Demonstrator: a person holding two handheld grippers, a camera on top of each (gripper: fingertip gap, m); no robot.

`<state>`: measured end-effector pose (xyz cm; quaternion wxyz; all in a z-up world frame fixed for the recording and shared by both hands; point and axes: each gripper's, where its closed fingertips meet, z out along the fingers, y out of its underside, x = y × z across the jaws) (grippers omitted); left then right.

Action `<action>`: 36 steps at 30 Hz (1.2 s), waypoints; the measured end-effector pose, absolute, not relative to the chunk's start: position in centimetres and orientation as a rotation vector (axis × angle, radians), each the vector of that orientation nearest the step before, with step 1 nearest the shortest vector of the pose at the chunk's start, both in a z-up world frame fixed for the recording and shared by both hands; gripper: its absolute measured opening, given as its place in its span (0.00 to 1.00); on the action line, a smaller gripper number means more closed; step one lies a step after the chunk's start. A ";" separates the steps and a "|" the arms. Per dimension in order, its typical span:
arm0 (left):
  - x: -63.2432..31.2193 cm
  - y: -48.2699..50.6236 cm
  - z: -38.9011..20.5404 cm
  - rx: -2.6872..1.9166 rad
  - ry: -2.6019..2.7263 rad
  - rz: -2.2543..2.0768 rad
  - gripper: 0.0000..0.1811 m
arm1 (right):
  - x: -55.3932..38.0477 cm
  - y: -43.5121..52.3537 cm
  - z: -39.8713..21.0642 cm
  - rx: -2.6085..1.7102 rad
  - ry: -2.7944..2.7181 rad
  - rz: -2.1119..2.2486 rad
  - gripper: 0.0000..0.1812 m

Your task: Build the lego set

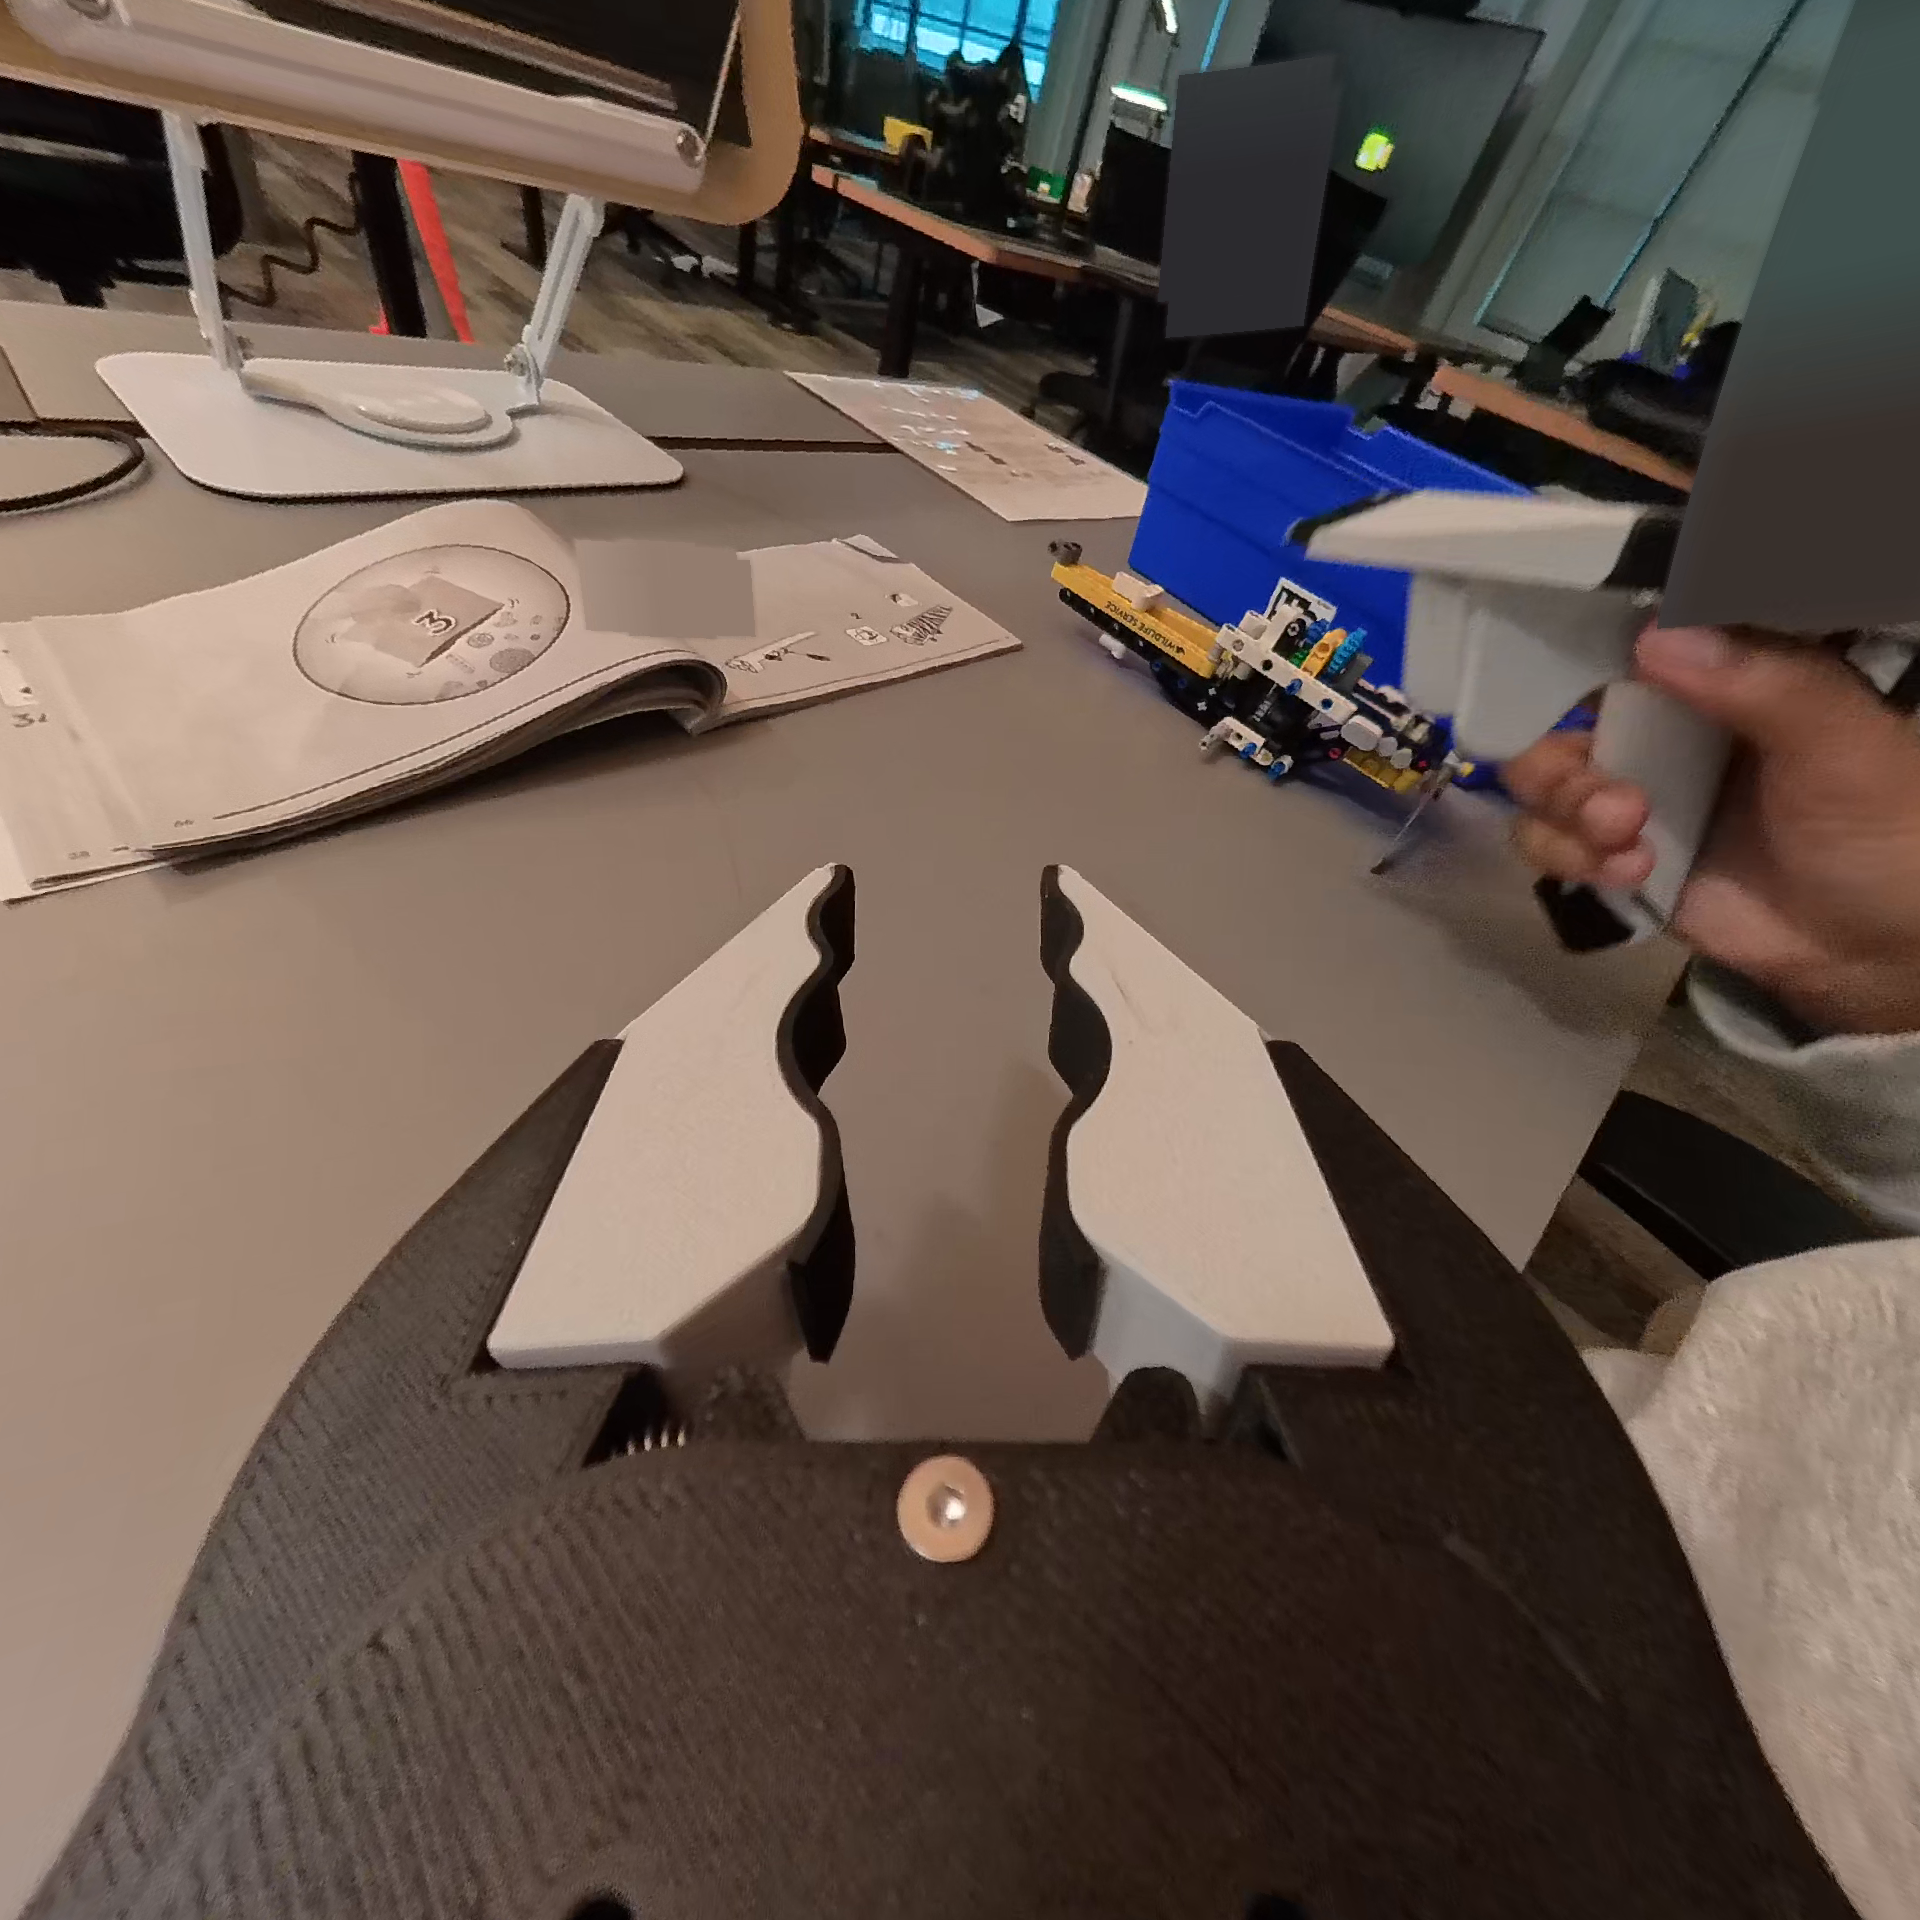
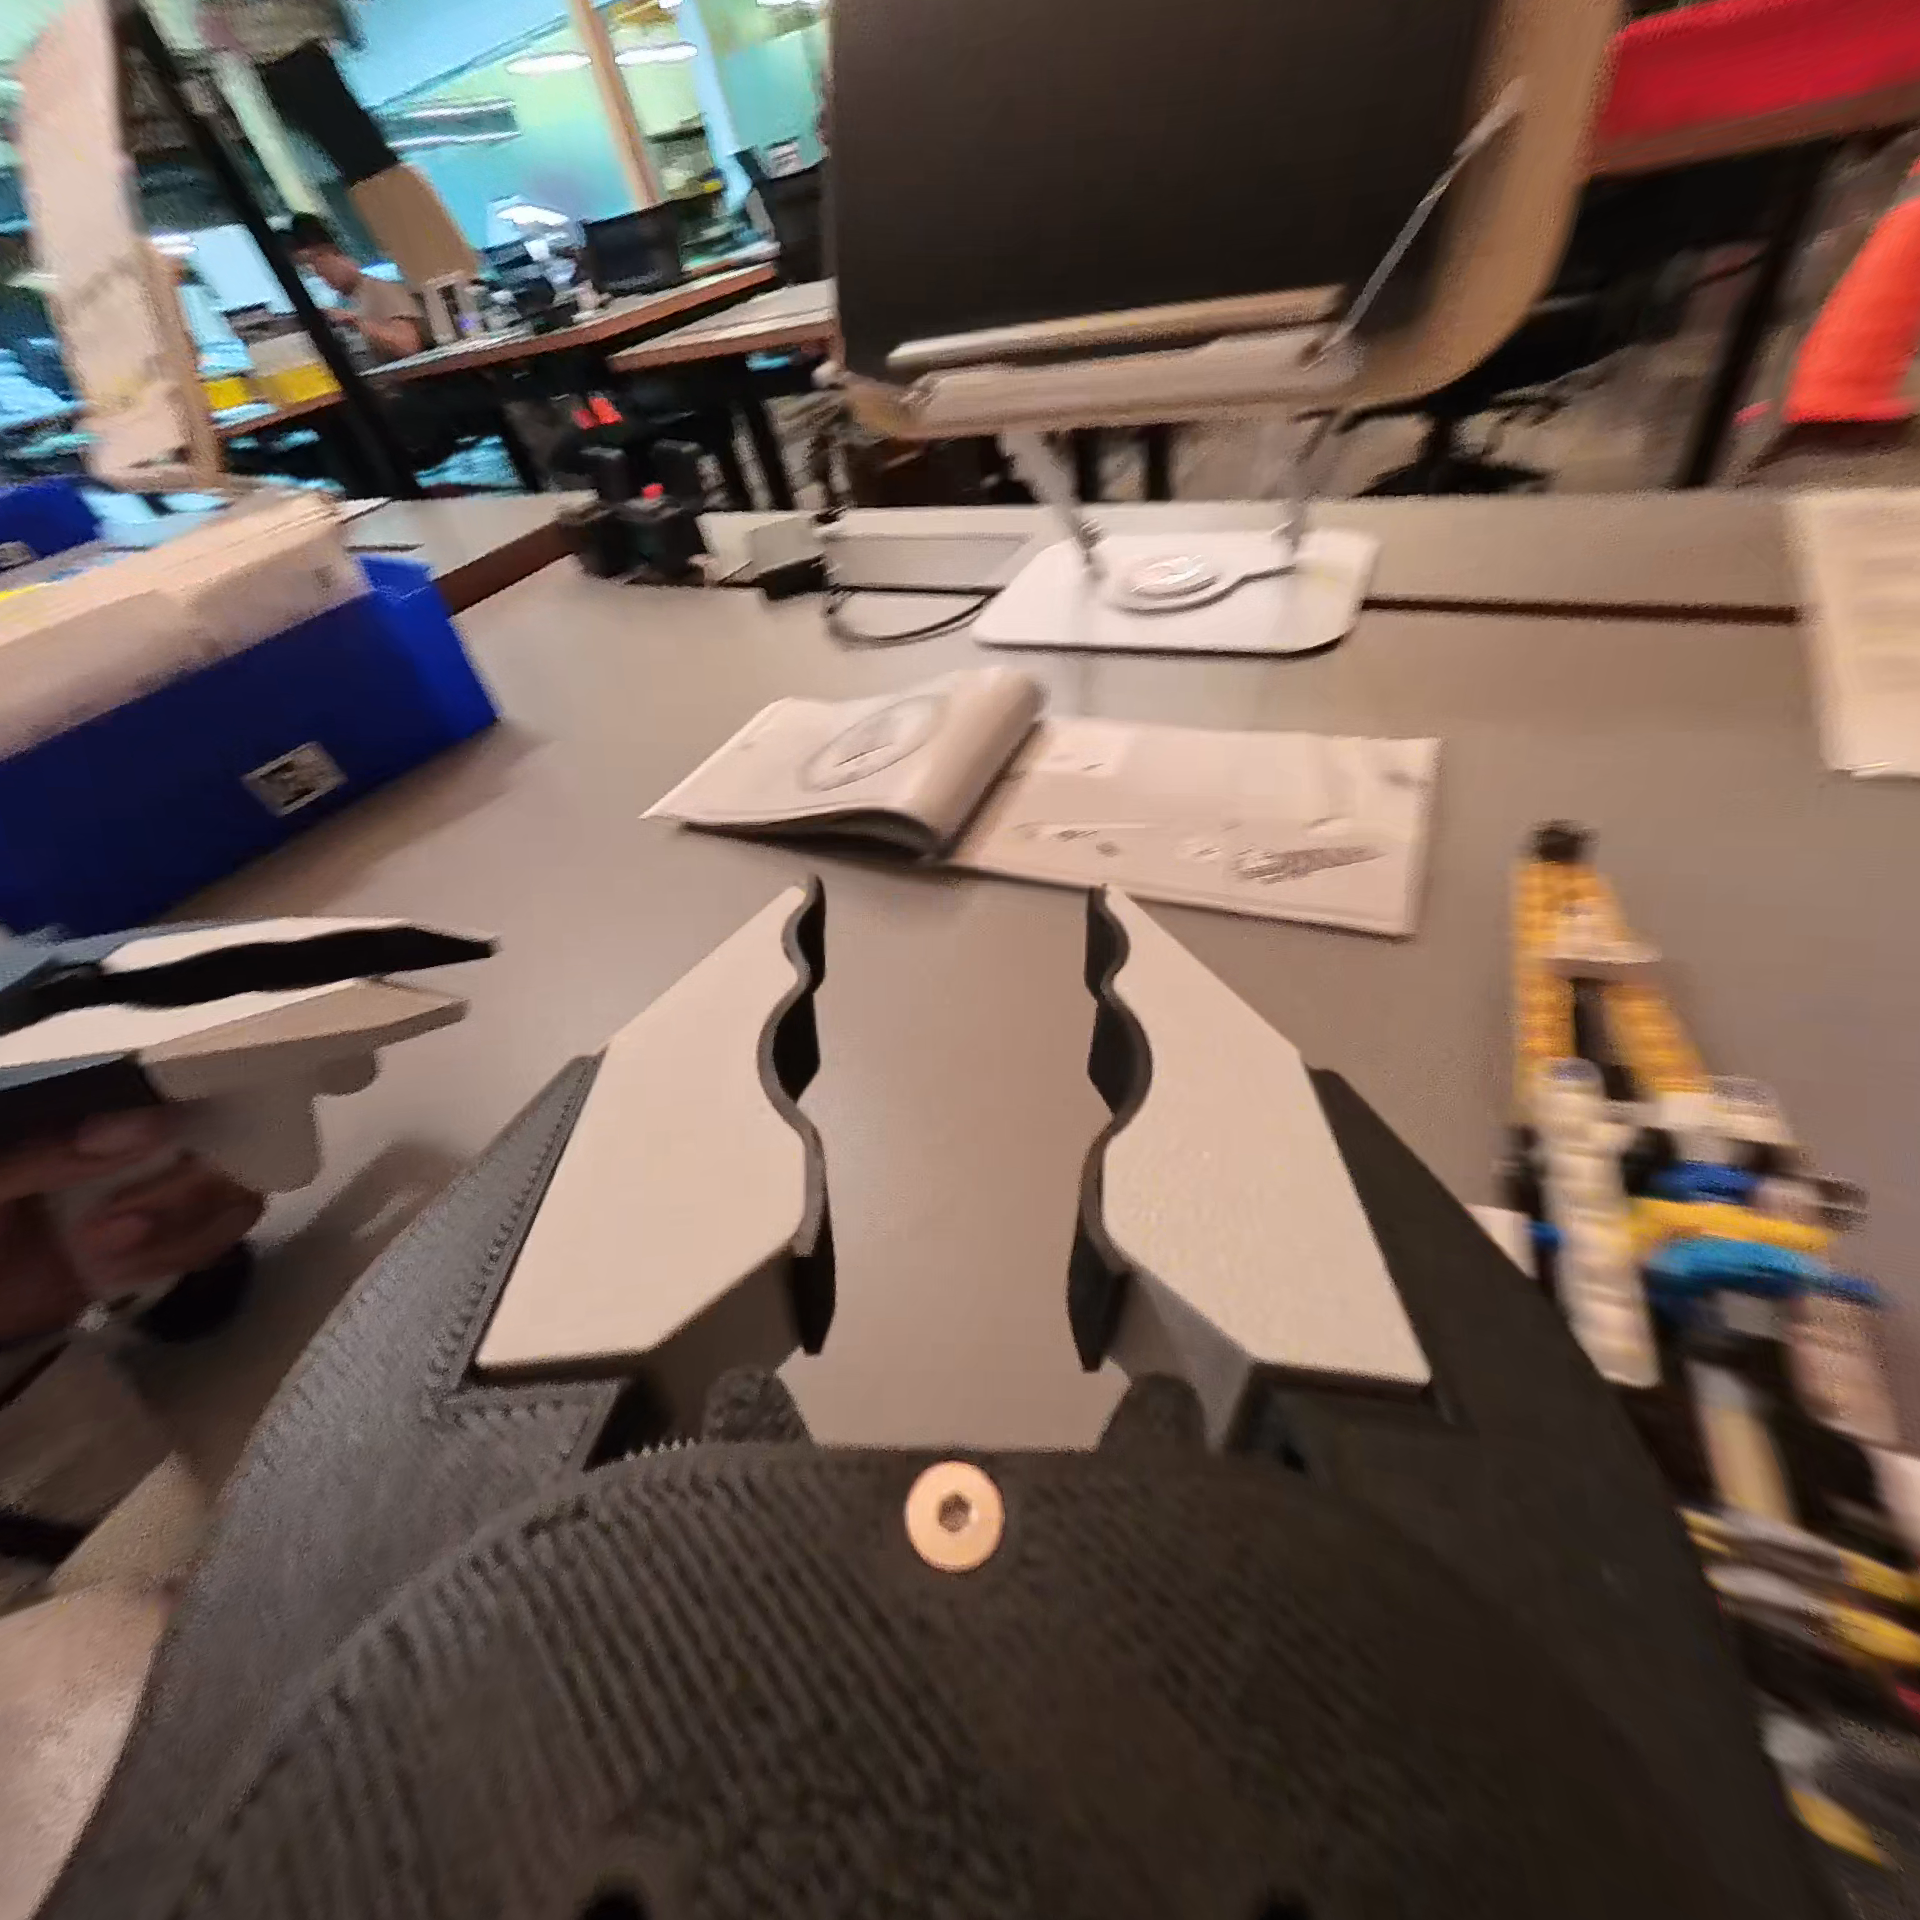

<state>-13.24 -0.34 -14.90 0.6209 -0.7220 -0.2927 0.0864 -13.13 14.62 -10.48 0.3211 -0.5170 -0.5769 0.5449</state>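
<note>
We found the left gripper (image 1: 948, 894) nearest the lens, its jaws released with only bare grey table (image 1: 935, 769) showing between them. The right gripper (image 2: 956, 904) was likewise spread and empty; its view was blurred, which we judged to mean it was in motion. The partly built lego model (image 1: 1247, 665), yellow, white and black, lay on the table to the right of the open instruction booklet (image 1: 436, 665), directly in front of a blue bin (image 1: 1247, 499), probably the parts store. In the left wrist view the right gripper hung just above the model, held in a hand (image 1: 1787, 810). We judged both tools idle while the booklet, lying open, was consulted. A monitor stand (image 1: 384, 426) stood beyond the booklet.
</note>
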 end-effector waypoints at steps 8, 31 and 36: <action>-14.7 -4.2 -12.8 -1.598 -0.737 0.252 0.10 | -13.5 5.2 -15.7 -1.322 -1.790 1.660 0.24; -21.9 -37.1 -14.9 -1.446 -1.417 1.053 0.33 | -13.4 -0.4 -16.1 -1.275 -1.933 1.728 0.17; -22.5 -34.2 -14.7 -1.535 -1.359 1.122 0.04 | -13.3 -0.9 -16.3 -1.279 -1.963 1.737 0.17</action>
